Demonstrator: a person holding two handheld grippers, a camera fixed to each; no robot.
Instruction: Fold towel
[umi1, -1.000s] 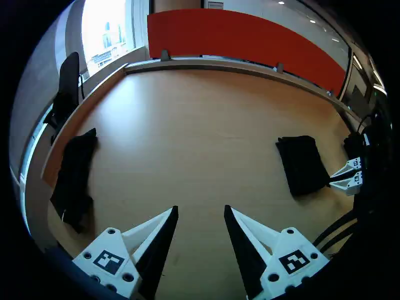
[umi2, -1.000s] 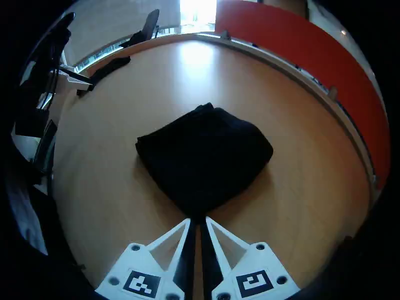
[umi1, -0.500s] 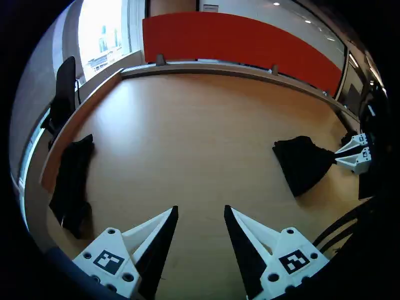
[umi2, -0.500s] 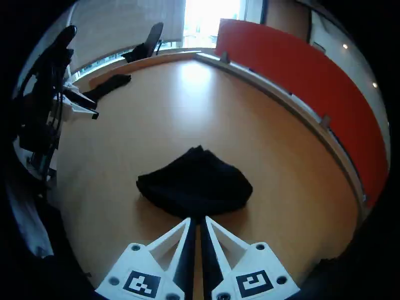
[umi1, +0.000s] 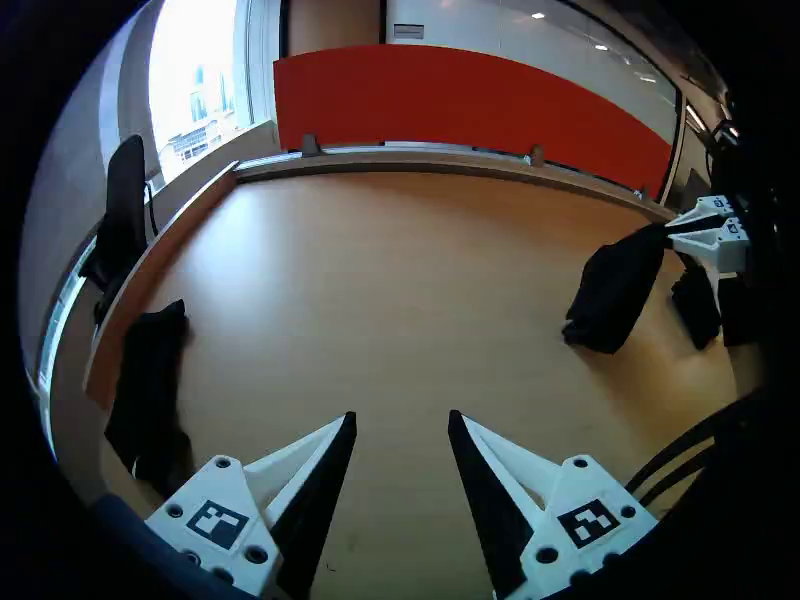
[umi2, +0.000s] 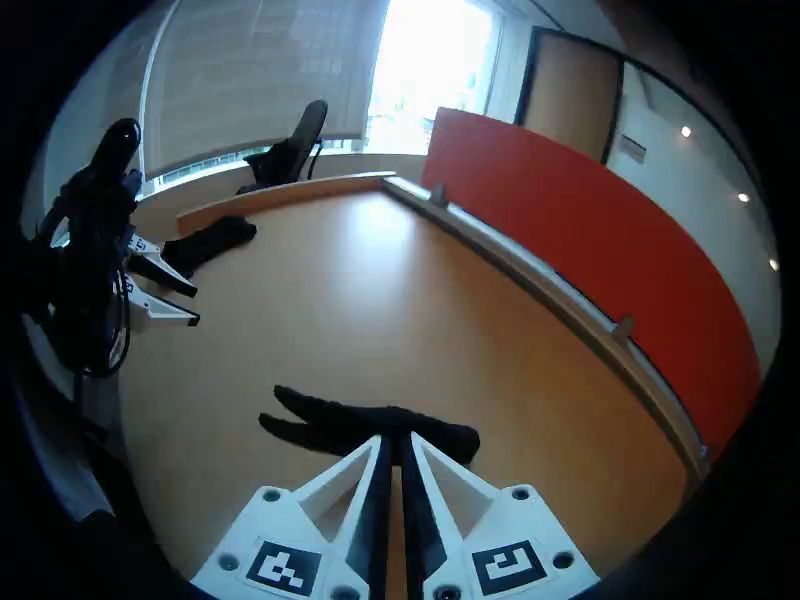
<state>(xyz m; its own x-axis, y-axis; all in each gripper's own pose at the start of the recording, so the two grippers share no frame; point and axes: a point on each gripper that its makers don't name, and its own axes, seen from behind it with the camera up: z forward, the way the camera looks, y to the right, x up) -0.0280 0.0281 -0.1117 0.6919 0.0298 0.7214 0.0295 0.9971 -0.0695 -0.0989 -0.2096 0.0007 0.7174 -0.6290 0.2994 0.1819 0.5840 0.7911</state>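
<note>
Left gripper view shows us the pale wooden tabletop (umi1: 400, 270) stretching wide ahead of the left gripper (umi1: 400, 415), whose white, black-padded fingers stand well apart with nothing between them, close to the near edge. Far to the right, the right gripper (umi1: 712, 228) pinches the top of the black fabric towel (umi1: 612, 285). The towel hangs from it in a bunched, slanting fold, its lower end touching the wood near the table's right side. A broad stretch of open wood lies between the two grippers. A long red partition panel (umi1: 470, 100) stands along the far edge on a raised ledge. A second black cloth (umi1: 150, 380) lies along the left edge, well apart from the towel, with a black office chair (umi1: 120, 215) just beyond that edge. In the right gripper view we see that gripper's fingers drawn almost together on the towel, which shows as a low dark strip just past their tips, and open table reaches from there to the partition.
</note>
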